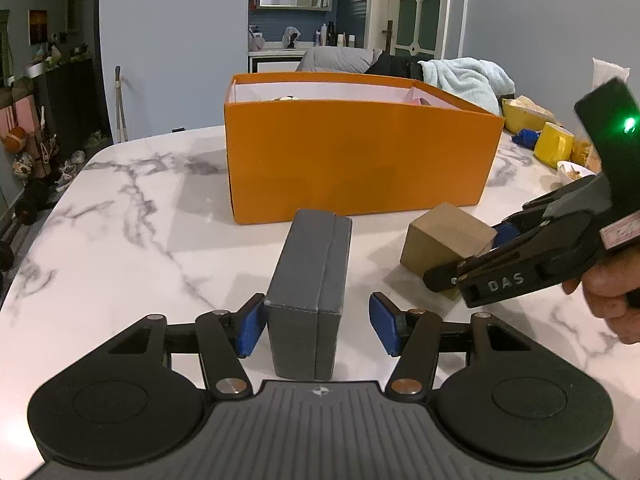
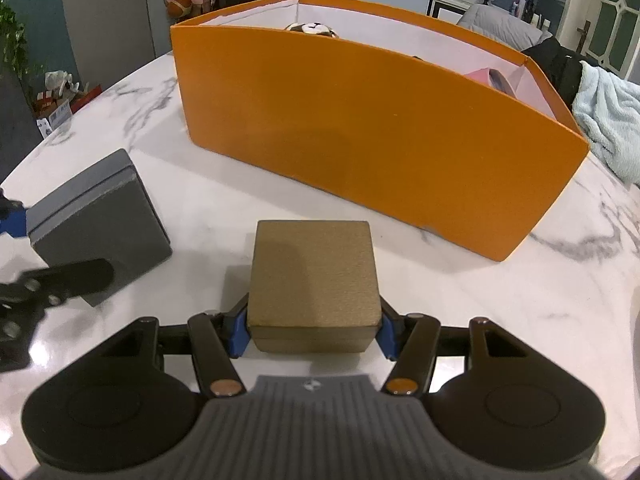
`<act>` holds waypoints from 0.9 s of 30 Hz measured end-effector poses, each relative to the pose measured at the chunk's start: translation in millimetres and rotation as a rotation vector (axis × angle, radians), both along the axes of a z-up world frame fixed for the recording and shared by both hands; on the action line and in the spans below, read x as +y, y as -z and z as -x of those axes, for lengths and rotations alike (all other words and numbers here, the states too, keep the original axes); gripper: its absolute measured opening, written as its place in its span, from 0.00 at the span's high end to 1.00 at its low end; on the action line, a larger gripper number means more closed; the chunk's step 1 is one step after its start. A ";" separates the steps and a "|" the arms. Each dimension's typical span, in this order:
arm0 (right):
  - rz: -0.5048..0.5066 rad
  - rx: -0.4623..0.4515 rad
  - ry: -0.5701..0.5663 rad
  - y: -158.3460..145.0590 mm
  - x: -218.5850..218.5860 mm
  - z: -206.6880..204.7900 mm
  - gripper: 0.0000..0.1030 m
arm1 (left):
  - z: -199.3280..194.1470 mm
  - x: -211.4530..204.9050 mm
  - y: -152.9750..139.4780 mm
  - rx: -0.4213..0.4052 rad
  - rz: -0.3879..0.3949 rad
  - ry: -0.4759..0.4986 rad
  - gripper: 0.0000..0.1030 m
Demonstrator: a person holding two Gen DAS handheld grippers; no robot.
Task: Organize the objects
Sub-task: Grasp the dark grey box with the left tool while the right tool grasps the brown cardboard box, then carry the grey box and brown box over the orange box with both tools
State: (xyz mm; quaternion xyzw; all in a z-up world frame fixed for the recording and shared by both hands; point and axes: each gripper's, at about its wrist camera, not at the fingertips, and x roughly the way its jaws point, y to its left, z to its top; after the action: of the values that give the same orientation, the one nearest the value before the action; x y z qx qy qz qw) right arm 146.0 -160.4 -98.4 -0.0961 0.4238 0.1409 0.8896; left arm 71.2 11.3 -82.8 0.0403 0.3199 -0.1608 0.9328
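Note:
A grey flat box (image 1: 308, 280) stands on edge on the marble table (image 1: 140, 208), between the blue pads of my left gripper (image 1: 318, 328). The left pad touches it, while the right pad stands clear with a gap, so the gripper is open. My right gripper (image 2: 314, 332) is shut on a brown cube-shaped box (image 2: 314, 276), pads pressing both its sides. In the left wrist view the brown box (image 1: 440, 240) and right gripper (image 1: 468, 258) sit to the right. The grey box (image 2: 96, 220) lies at the left of the right wrist view. An open orange box (image 1: 360, 160) stands behind both.
Inside the orange box (image 2: 380, 140) are a pink item (image 2: 492, 78) and a dark-and-white item (image 2: 312, 28). A yellow mug (image 1: 554, 144), a bowl (image 1: 572, 170) and a light blue towel (image 1: 468, 80) crowd the right rear. The table's rounded edge curves at left.

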 end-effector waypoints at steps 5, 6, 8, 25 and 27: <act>-0.021 0.006 0.013 1.1 -2.1 -3.1 0.39 | -1.9 -3.6 7.5 -0.003 -0.029 -0.012 0.60; -0.022 0.007 0.016 1.8 -2.2 -3.4 0.39 | -1.9 -3.3 8.1 -0.004 -0.026 -0.009 0.61; -0.034 0.003 0.023 2.3 -3.4 -4.6 0.39 | -1.3 -1.4 8.3 -0.007 -0.016 -0.009 0.62; -0.065 -0.010 0.042 -7.1 -0.9 -8.2 0.41 | 2.3 5.3 -14.3 -0.044 -0.005 0.003 0.62; -0.082 -0.017 0.045 -13.1 -1.9 -7.8 0.41 | 0.9 5.0 -20.8 -0.054 -0.006 0.008 0.62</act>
State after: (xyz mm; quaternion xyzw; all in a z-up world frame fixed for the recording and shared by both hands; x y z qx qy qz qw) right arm 153.8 -162.3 -85.3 -0.0514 0.4119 0.1374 0.8993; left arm 70.3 16.3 -62.0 0.0489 0.2947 -0.1625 0.9404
